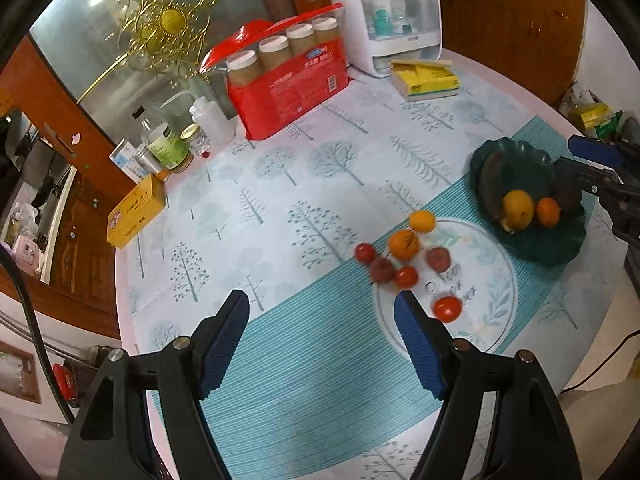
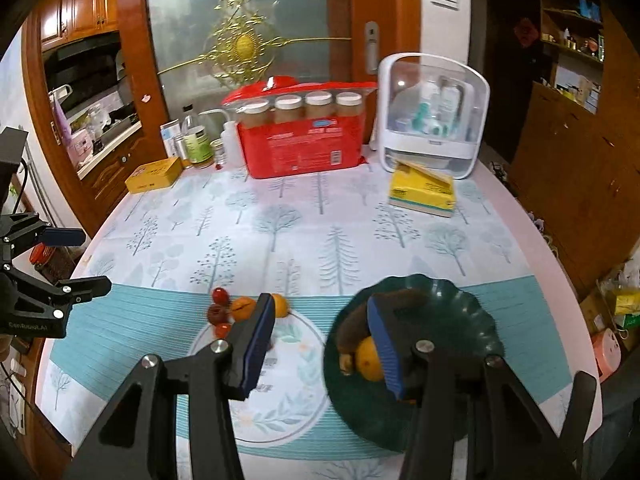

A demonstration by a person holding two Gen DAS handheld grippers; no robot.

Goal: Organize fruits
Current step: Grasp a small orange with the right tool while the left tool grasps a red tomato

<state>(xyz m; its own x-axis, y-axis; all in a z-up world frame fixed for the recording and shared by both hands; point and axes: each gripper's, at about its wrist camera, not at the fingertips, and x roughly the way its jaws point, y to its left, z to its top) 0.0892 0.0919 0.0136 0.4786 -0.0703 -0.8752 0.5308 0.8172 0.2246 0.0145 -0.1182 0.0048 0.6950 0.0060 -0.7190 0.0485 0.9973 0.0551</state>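
Item: my left claw (image 1: 320, 344) spread and empty, aimed at loose fruit (image 1: 404, 258) on the tabletop (image 1: 280, 184) for picking; right claw (image 2: 320, 344) likewise spread, empty over the green plate (image 2: 472, 320) collecting sorted fruit; red pack and yellow box print too blurred to read.

Table (image 1: 500, 80) with tree-print cloth (image 1: 320, 160): loose fruits (image 1: 404, 260) near centre, dark green plate (image 1: 532, 240) right, red package (image 1: 288, 96) far.
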